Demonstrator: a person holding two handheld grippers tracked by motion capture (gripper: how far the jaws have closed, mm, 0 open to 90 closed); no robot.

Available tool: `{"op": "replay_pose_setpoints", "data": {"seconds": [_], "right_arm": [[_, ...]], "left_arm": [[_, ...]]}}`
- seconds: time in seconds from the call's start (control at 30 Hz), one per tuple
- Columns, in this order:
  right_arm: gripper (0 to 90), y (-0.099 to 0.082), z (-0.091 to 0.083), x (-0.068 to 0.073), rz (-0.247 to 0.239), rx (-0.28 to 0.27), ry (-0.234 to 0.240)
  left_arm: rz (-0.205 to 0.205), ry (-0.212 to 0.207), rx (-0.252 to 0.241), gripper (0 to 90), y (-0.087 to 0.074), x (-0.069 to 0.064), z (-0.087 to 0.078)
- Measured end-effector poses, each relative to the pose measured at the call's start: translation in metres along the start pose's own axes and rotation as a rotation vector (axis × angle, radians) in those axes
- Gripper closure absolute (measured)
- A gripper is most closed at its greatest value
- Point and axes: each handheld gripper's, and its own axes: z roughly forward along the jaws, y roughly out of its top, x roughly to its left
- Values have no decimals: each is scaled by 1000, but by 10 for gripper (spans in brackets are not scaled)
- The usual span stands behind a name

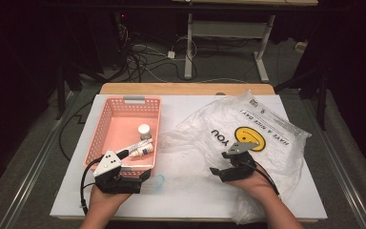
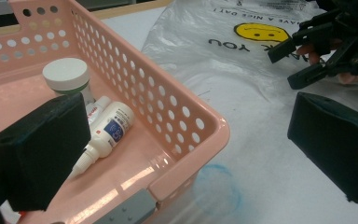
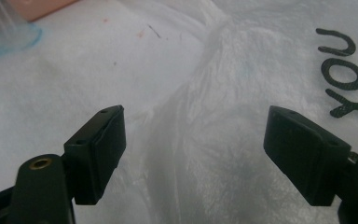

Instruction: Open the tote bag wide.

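Both grippers [image 1: 140, 177] [image 1: 220, 163] wide apart, holding nothing, crinkled clear bag [image 1: 248, 129], yellow smiley, black lettering

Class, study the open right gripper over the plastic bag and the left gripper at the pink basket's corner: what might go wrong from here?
1. The right gripper hangs open over a raised fold of the thin plastic bag; closing could pinch one layer, which may slip or tear.
2. The left gripper straddles the pink basket corner; a nudge may shift the basket and roll the small bottles.
3. The clear blue-rimmed cup beside the basket might topple.
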Motion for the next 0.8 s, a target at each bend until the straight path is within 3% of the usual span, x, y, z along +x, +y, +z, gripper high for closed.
{"op": "replay_pose_setpoints", "data": {"seconds": [0.2, 0.27, 0.6, 0.8], "right_arm": [[308, -4, 6, 2, -52, 51, -11], [395, -4, 6, 1, -66, 45, -24], [616, -5, 3, -5, -25, 17, -12], [805, -8, -1, -6, -7, -7, -34]], "left_arm": [[7, -5, 1, 0, 0, -2, 0], [4, -6, -2, 0, 0, -2, 0], [-6, -14, -2, 0, 0, -2, 0], [-16, -19, 1, 0, 0, -3, 1]]}}
